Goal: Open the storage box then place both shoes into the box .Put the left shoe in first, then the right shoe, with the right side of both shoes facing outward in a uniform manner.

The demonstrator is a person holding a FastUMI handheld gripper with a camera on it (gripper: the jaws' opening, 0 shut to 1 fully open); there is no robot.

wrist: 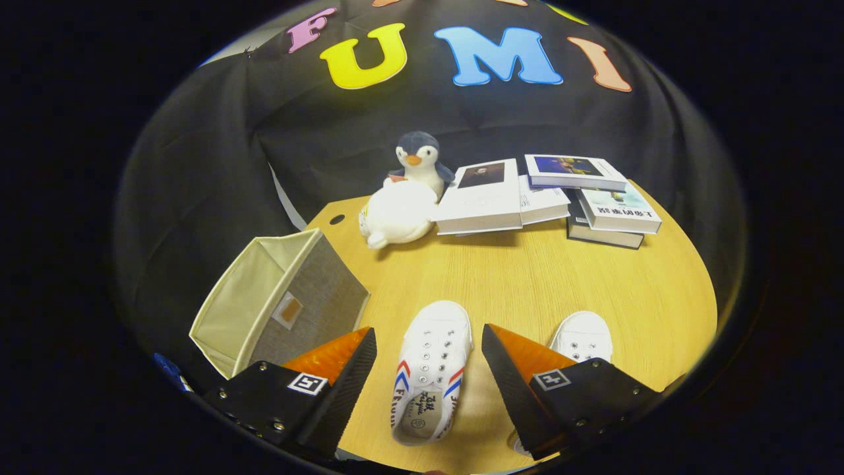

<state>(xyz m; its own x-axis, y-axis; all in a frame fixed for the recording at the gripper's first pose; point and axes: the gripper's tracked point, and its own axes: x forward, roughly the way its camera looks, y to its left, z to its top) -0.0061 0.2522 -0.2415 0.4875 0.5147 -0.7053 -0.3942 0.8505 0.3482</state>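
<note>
So the gripper hangs over the near edge of a round-ended wooden table, fingers spread wide and pinching nothing, with one white shoe lying between them, toe pointing away toward the back. A second white shoe sits just to the right, half hidden behind the right finger. That's two shoes total, both with red and blue stripes on the sides, at least on the one I can see properly. There's writing on the insole of the middle shoe but it's too small to make out. The storage box is off to the left, a fabric one tipped on its side at the table's left edge, opening facing left and away, with a small tag on its grey side. Plenty of bare wood between the shoes and the stuff at the back. Back there: two plush toys, a penguin and a white one touching it, plus a messy stack of about five books. One small hole in the tabletop near the white plush.
</note>
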